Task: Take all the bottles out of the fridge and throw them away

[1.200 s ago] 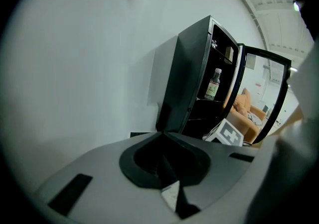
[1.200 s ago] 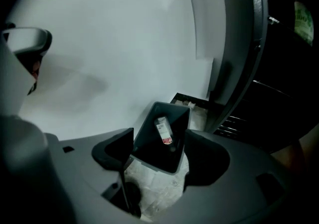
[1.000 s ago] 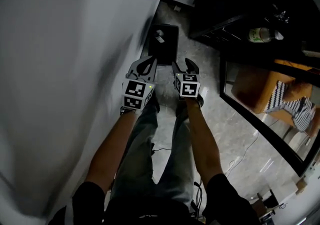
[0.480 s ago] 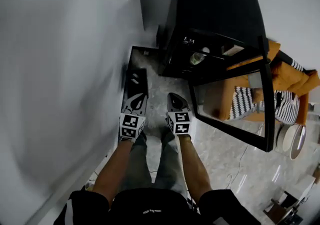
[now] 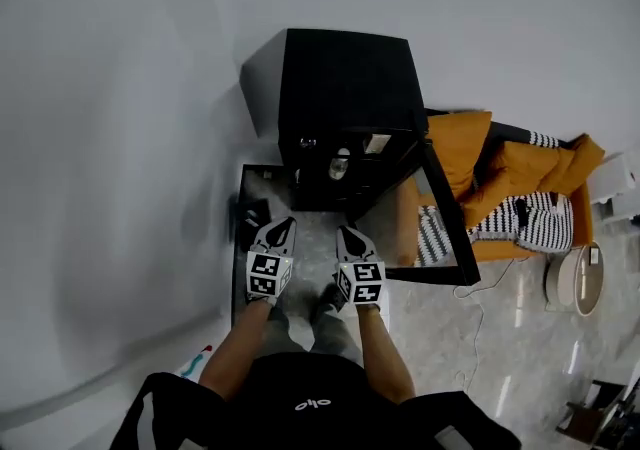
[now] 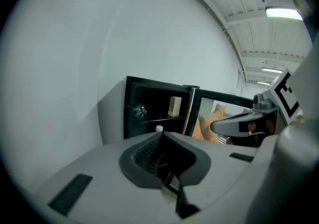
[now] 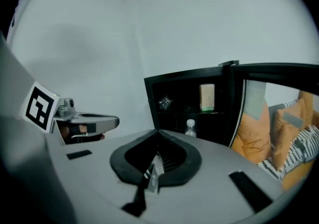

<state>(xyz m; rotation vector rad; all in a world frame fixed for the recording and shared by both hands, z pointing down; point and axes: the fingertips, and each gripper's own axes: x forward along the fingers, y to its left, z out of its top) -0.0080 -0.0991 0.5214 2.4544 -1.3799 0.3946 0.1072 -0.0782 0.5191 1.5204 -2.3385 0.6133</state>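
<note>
Fridge (image 5: pixel 345 78) brought into full view.
Right gripper (image 5: pixel 348 236), earlier open, is shut like left gripper (image 5: pixel 283 230), both empty; bottle (image 7: pixel 190 127) seen inside.

Dim, even lighting; ceiling lamp (image 6: pixel 284 13) glares at two o'clock; fridge (image 5: pixel 345 88) interior dark. Gripper views fisheye-distorted, corners vignetted.
</note>
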